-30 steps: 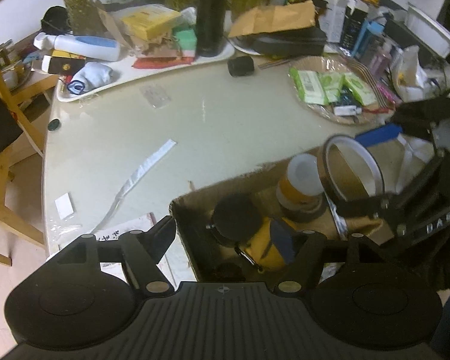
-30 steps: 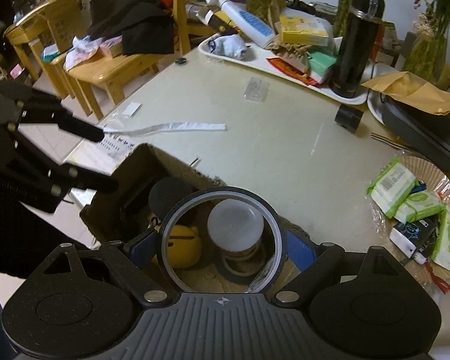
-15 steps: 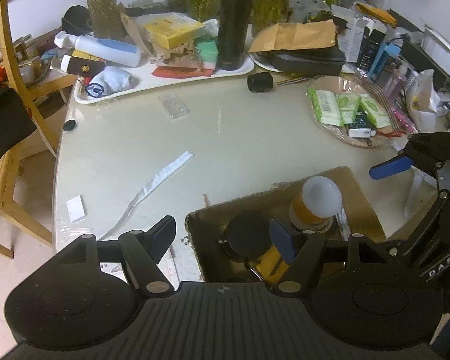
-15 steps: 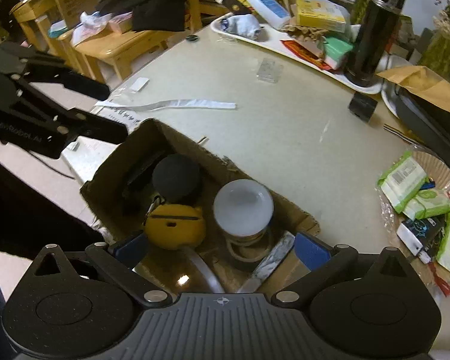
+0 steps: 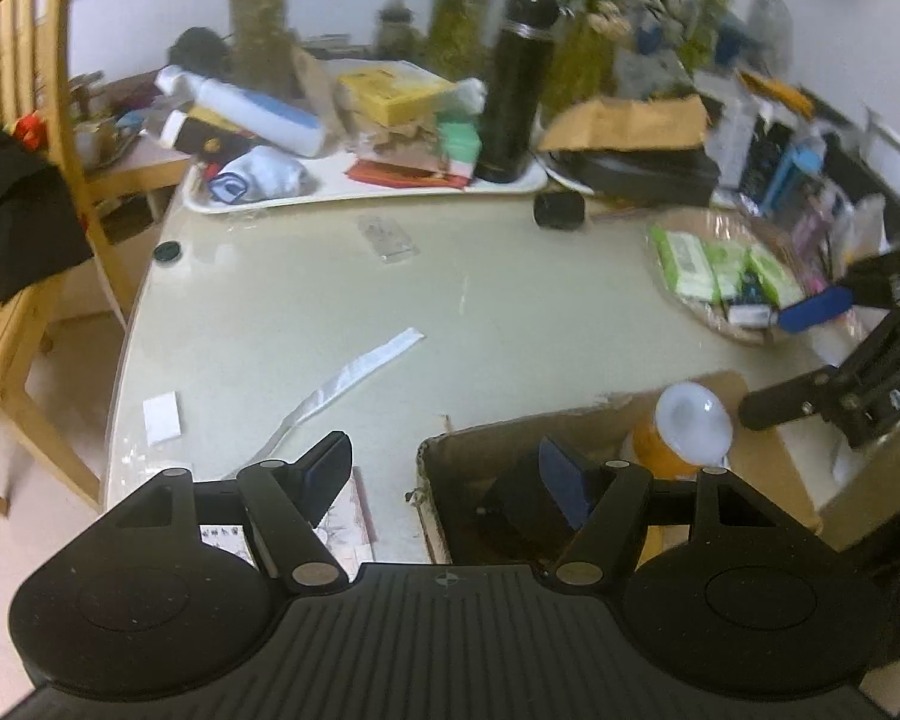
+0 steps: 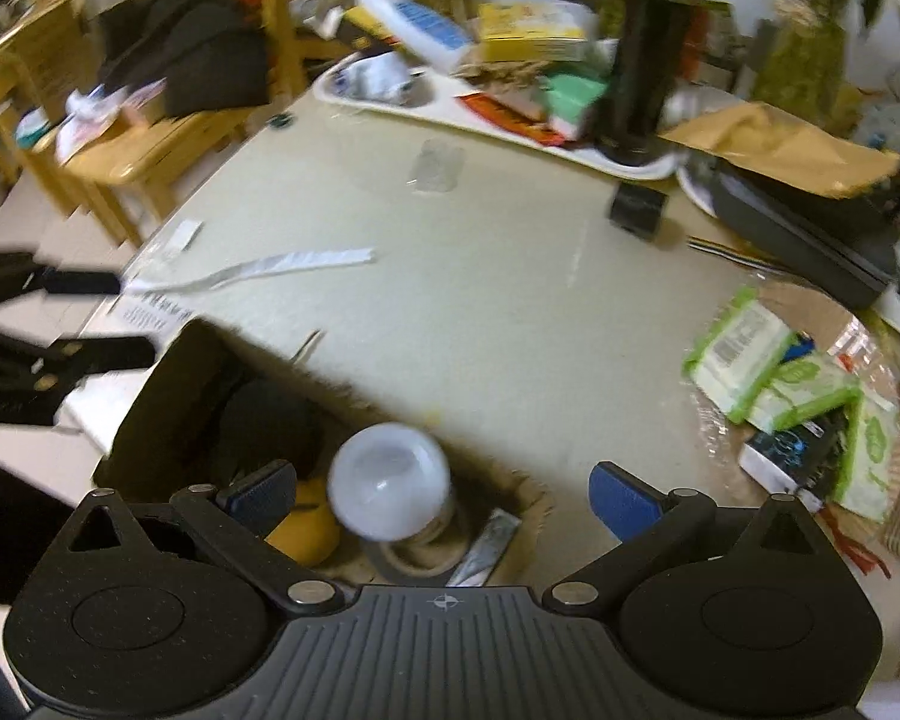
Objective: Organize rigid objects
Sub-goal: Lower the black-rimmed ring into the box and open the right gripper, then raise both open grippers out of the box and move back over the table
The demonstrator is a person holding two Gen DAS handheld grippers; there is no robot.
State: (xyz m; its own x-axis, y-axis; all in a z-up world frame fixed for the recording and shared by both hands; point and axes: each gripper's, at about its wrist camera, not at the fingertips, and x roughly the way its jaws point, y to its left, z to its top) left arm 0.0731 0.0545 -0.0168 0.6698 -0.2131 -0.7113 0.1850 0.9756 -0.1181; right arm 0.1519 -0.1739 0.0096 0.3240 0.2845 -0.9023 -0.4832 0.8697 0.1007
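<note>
Both grippers, left (image 5: 444,468) and right (image 6: 444,495), hang wide open, empty, above the cardboard box (image 6: 168,384) (nearly packed) — the white-capped jar (image 6: 390,489) looks light, rigid, slick; grip its sides.

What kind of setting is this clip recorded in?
Probably a home dining room: a glass-topped table cluttered with household odds and ends, wooden chairs beside it, potted plants behind, and a cardboard box being filled.
</note>
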